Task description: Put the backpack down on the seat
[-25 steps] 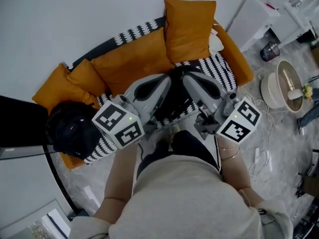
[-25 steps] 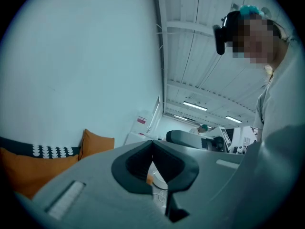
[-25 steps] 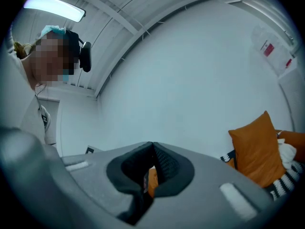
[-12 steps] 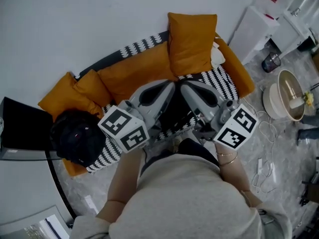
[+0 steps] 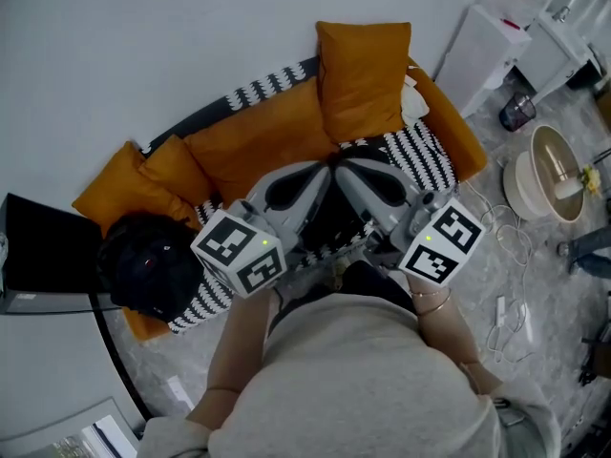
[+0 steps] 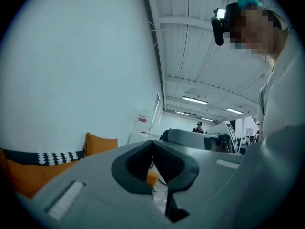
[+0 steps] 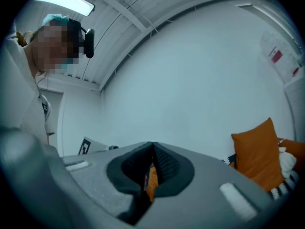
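A: Where is the backpack (image 5: 148, 267)?

B: At the left end of the sofa (image 5: 420, 146), near its front corner, a dark rounded lump just below the low cushions (image 5: 124, 175). It looks settled on the seat, though from this steep angle I can't be sure whether part of it hangs over the edge.

A: Does either gripper have hold of it?

B: No. The left gripper (image 6: 152, 144) has its jaws closed tip to tip with nothing between them, only the room showing through the hollow behind the tips. The right gripper (image 7: 152, 147) is the same: fully closed and empty.

A: Why are they up there?

B: Both are drawn in close to the person's chest, over the middle of the sofa and angled towards each other, well apart from the backpack. I read that as a resting pose, tools kept clear of the load, not a reach.

A: So how far along is the task?

B: Judging by how things lie, the backpack is already down and nothing is holding it. The tall cushion (image 5: 363, 65) at the right end stands clear of it.
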